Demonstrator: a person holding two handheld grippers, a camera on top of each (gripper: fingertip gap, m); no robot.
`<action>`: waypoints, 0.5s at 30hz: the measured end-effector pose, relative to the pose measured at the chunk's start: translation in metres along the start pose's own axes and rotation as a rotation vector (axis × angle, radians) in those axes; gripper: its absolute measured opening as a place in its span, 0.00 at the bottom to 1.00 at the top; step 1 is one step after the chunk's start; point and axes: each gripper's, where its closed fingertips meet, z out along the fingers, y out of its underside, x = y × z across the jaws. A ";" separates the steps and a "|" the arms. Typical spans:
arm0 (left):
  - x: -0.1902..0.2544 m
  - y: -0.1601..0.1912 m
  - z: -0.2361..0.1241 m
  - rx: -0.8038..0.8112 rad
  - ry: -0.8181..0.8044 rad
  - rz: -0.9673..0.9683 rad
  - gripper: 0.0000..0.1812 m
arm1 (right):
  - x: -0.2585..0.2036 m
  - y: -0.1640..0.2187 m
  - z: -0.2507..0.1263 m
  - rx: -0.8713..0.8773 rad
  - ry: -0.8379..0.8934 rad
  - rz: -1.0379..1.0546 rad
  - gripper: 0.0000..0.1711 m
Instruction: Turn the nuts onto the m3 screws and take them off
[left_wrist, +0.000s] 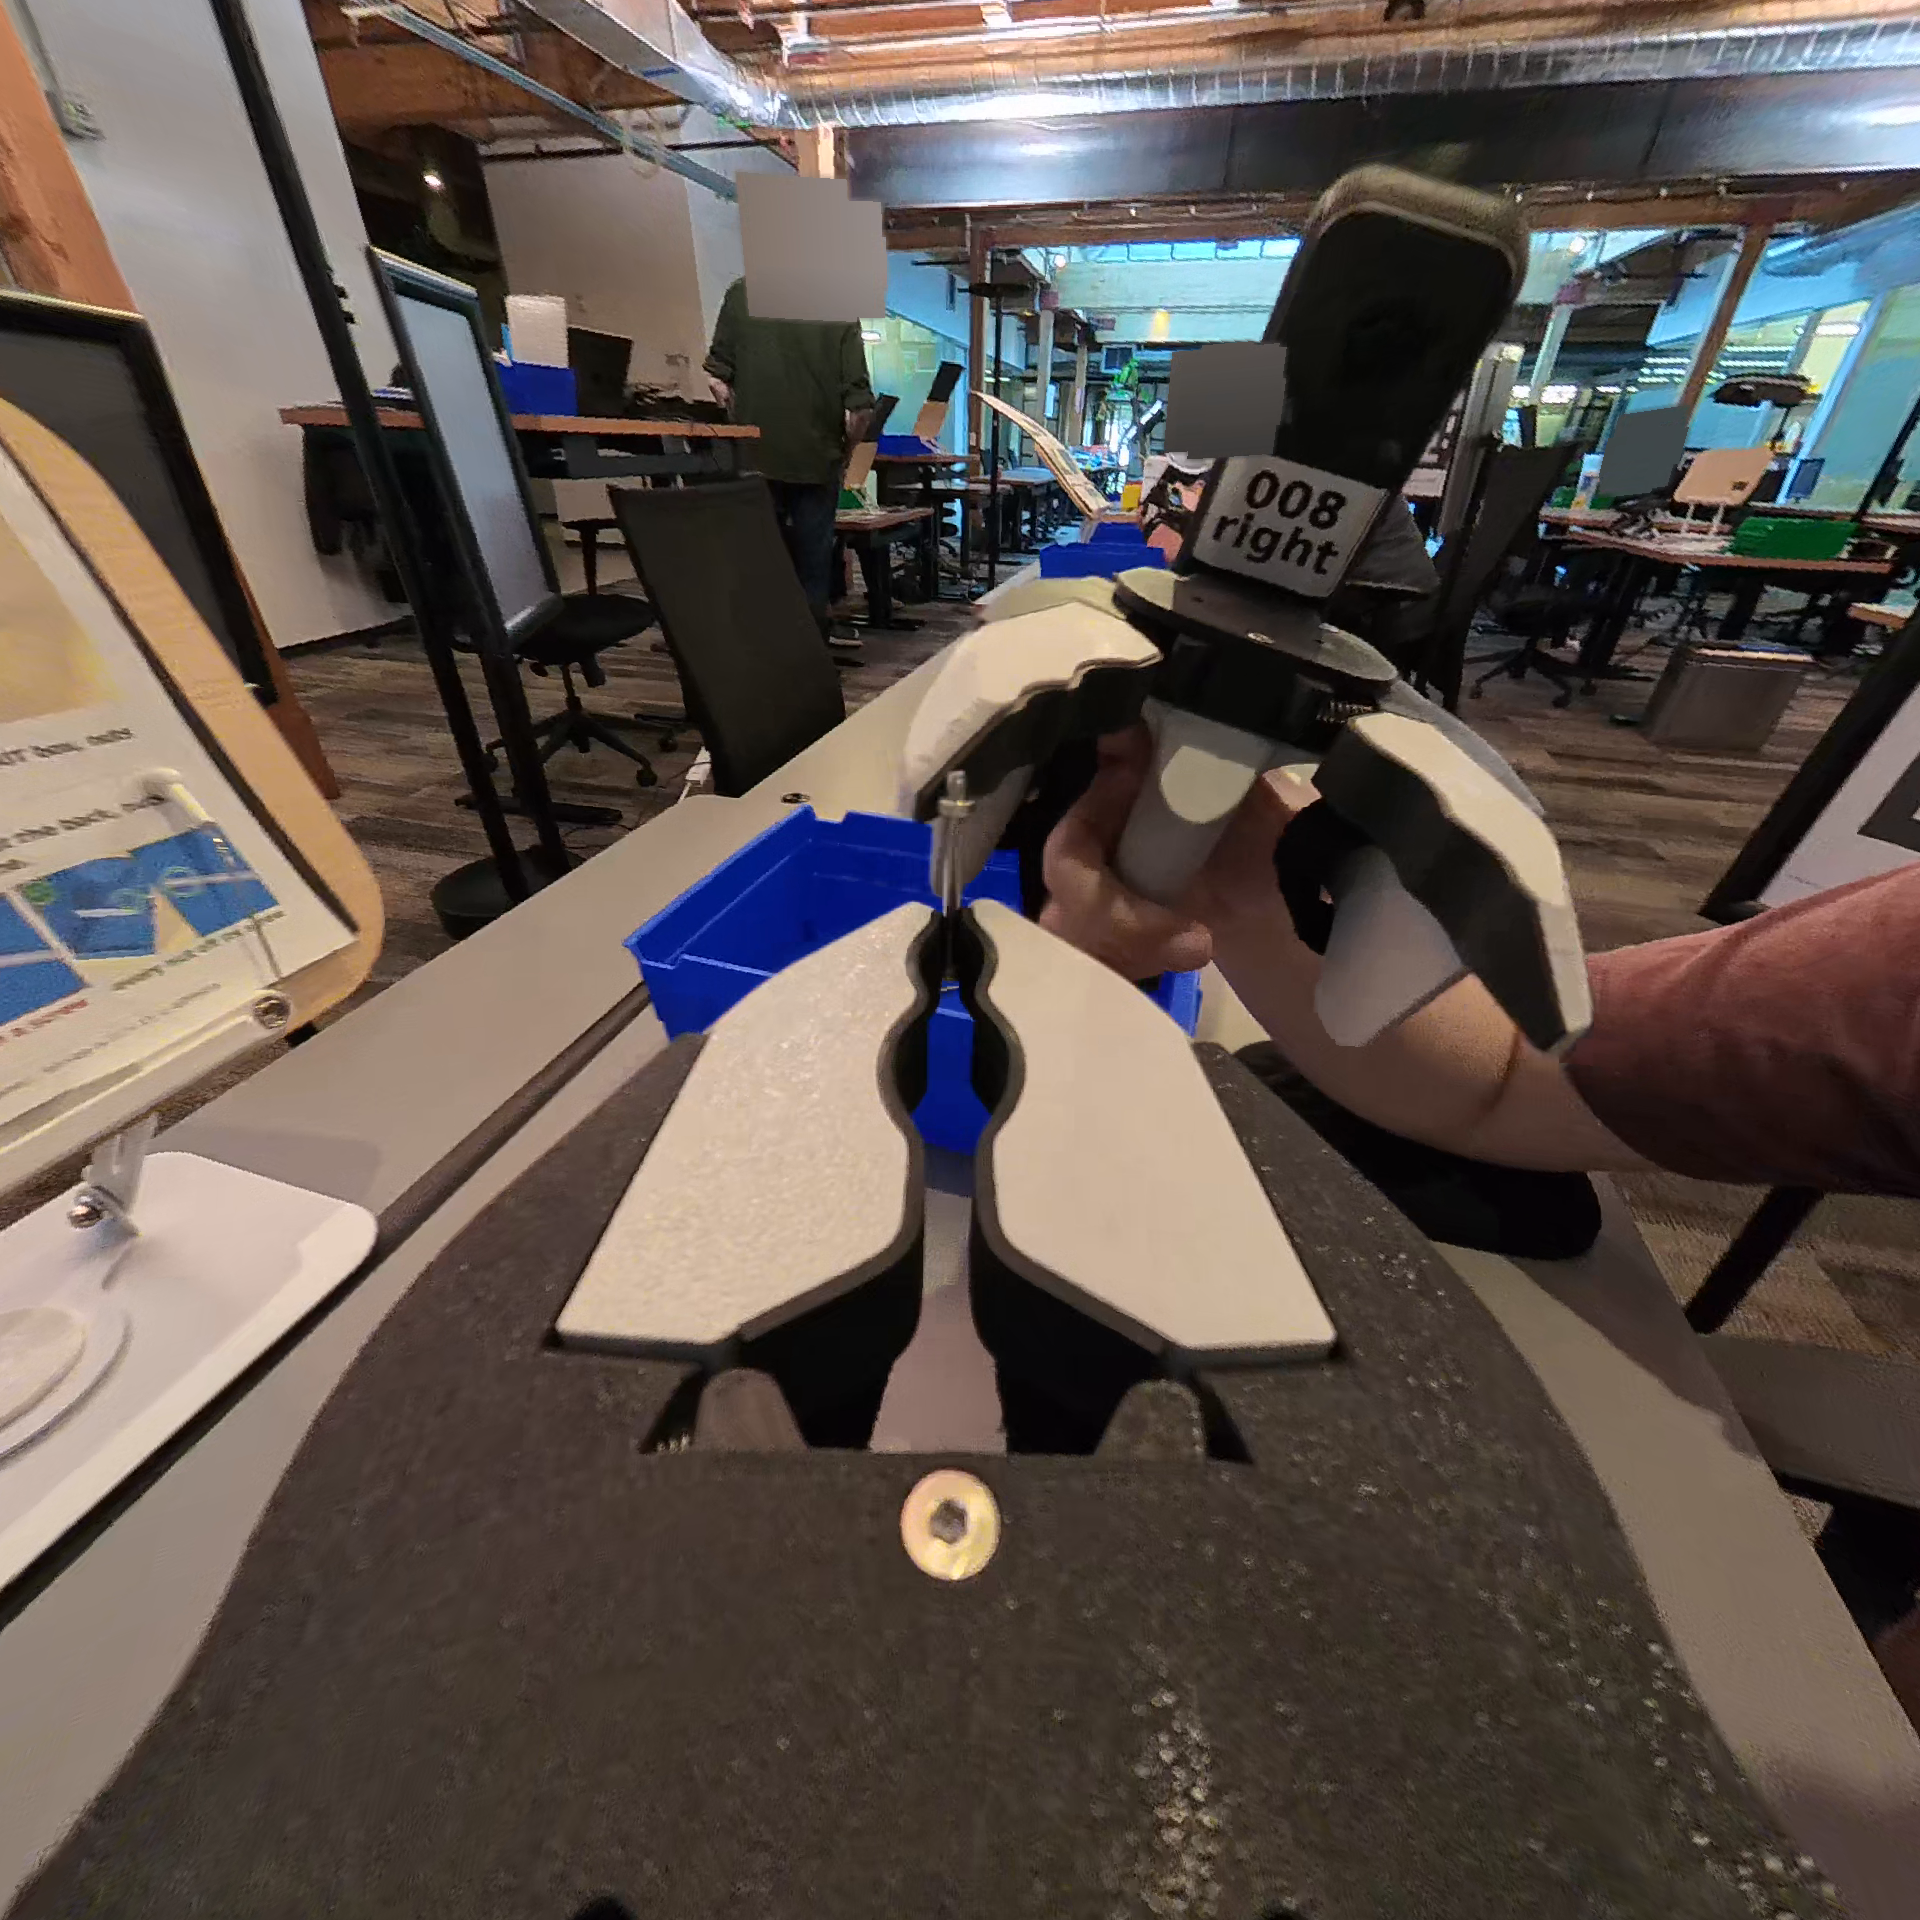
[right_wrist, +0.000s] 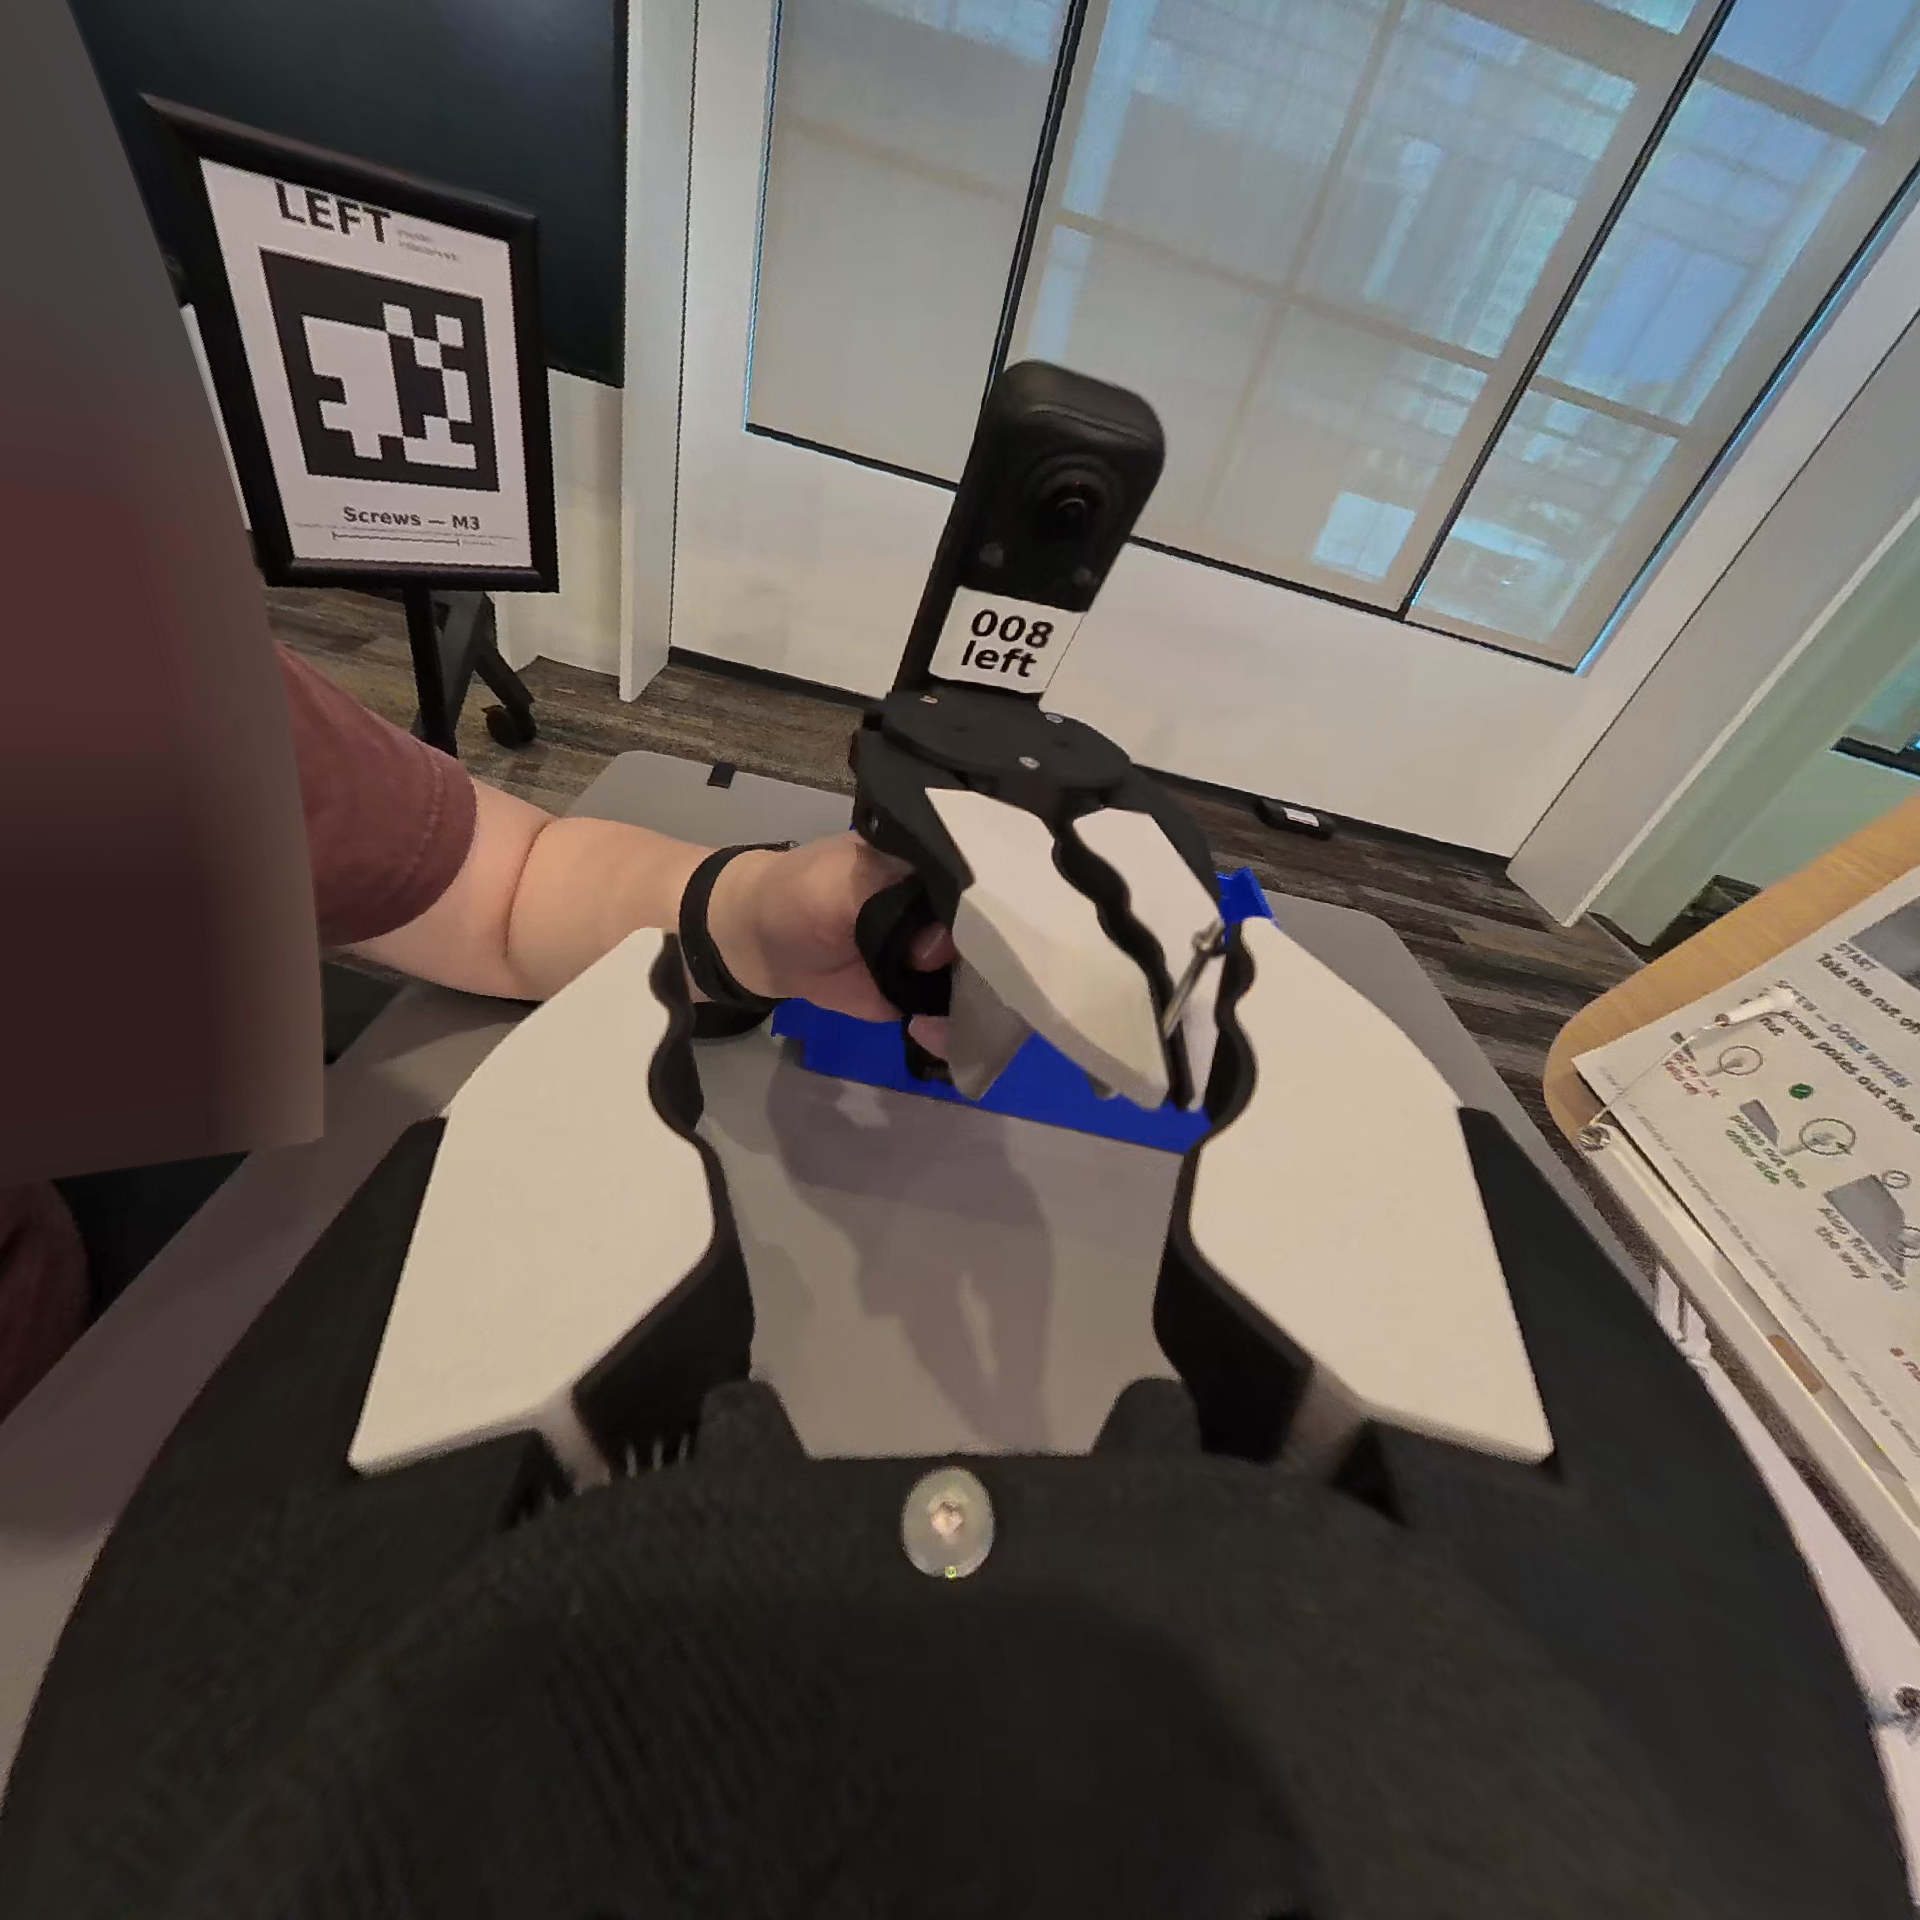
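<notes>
- At the far left stands an instruction card (left_wrist: 114, 862) on a white stand (left_wrist: 187, 1278), turned toward the person, probably so the steps can be read while working.
- The left gripper (left_wrist: 948, 940) has its jaws closed on the shank of a thin screw (left_wrist: 951, 873); the screw points up out of the tips, so its top end stays free.
- Near that top end sits a small collar, probably the nut (left_wrist: 955, 802), but it is too small to be sure.
- Under the screw lies the blue bin (left_wrist: 717, 935) on the grey table (left_wrist: 499, 1049), I think to catch dropped parts.
- The right gripper (right_wrist: 956, 997) is wide open and holds nothing; one finger is just beside the screw head, ready to close on the nut.
</notes>
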 end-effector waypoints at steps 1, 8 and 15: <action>-0.003 -0.002 -0.002 0.006 -0.006 -0.005 0.01 | 0.001 -0.002 -0.002 0.007 0.001 0.006 0.56; 0.014 0.004 0.006 -0.004 0.068 0.013 0.01 | 0.004 -0.004 0.003 0.064 0.003 0.066 0.56; 0.005 0.001 0.002 0.005 0.035 0.011 0.01 | -0.003 -0.002 0.009 0.037 -0.016 0.058 0.60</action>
